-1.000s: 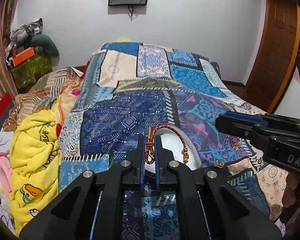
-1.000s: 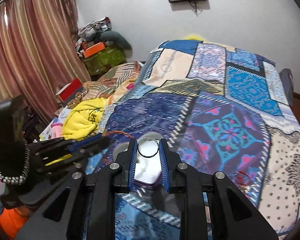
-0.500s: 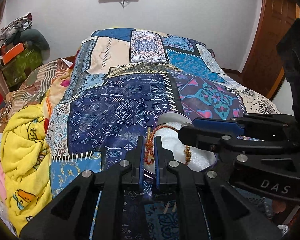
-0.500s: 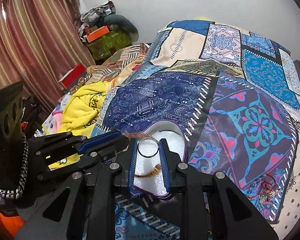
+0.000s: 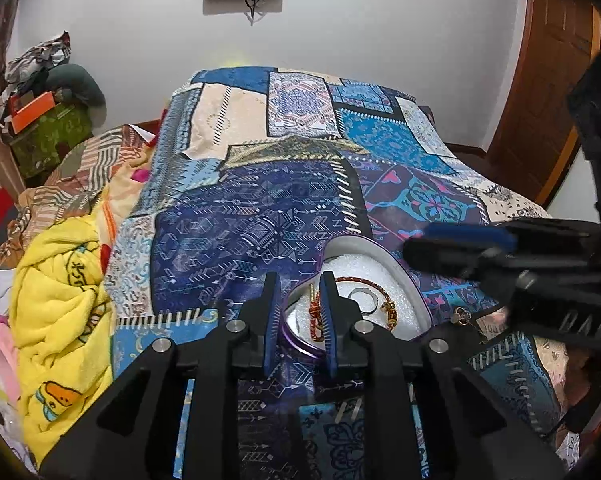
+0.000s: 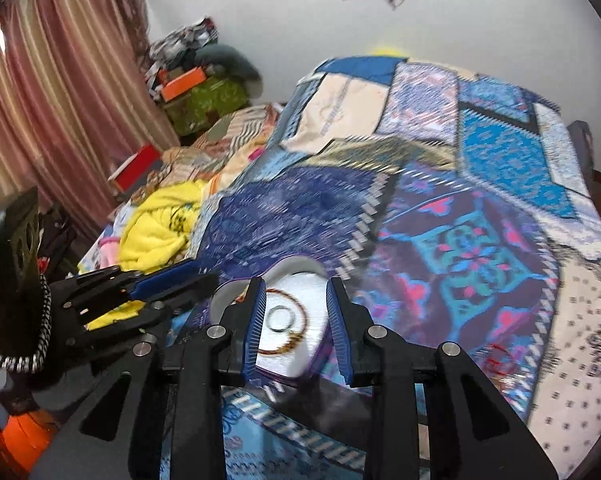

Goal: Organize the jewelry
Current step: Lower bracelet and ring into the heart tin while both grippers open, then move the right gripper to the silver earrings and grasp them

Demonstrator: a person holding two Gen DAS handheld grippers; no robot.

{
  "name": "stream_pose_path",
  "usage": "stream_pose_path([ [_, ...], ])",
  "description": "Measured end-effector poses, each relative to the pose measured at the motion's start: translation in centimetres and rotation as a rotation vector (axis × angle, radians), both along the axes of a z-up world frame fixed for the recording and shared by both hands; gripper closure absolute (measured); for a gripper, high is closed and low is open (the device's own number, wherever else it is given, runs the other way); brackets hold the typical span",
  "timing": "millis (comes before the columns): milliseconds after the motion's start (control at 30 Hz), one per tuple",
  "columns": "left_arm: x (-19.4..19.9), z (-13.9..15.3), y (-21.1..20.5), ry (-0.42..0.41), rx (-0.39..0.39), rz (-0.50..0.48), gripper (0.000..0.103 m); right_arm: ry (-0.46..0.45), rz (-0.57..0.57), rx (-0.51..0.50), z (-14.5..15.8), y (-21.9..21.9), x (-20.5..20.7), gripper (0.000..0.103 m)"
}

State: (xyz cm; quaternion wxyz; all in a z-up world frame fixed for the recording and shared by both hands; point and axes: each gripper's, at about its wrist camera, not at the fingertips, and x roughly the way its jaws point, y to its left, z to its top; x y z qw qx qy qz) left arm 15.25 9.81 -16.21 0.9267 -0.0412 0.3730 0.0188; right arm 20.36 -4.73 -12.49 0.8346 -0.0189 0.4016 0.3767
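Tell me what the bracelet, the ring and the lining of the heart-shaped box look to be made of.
Bracelet: braided red-orange cord, matte, with small shiny gold-toned end beads.
Ring: thin silvery metal, going by its bright glint.
Heart-shaped box: glossy purple rim, probably plastic or metal; the lining looks like white foam, from its grainy, sparkly texture.

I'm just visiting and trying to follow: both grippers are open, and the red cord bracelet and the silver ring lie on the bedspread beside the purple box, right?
Not quite. The red cord bracelet and silver ring lie inside the purple box, not on the bedspread beside it, as both wrist views show. The left gripper and right gripper are indeed open.
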Motion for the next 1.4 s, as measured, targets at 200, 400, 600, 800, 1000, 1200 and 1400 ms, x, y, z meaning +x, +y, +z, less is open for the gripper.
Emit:
stream_pose_path([
  [200,-1.2,2.0,-0.4,-0.030,0.006,0.004,0.084,-0.045,-0.089,-0.019,1.7,-4.0,-0.5,0.075],
  [400,-2.0,3.3,-3.3,-0.047,0.010,-0.058,0.074,-0.044,-0.168,-0.044,1.9,-8.2,-1.0,0.075],
  [600,-1.8,2.5,-7.8,-0.003,-0.029,-0.150,0.074,-0.027,-0.215,-0.069,1.0,-11.5,-1.9,0.075],
  [800,-0.2,-0.6,-10.8,0.110,-0.120,-0.210,0.074,0.010,-0.247,-0.064,-0.4,-14.2,-2.1,0.075],
  [1000,1.5,-3.2,-13.0,0.170,-0.132,-0.234,0.089,0.051,-0.255,-0.056,-2.0,-15.6,-1.9,0.074],
  [1200,2.4,-3.9,-14.7,0.164,-0.040,-0.260,0.091,0.076,-0.247,-0.048,-3.1,-15.8,-1.4,0.075],
  [1400,3.5,-5.3,-15.1,0.197,0.004,-0.257,0.091,0.095,-0.240,-0.038,-3.9,-15.9,-0.9,0.074],
])
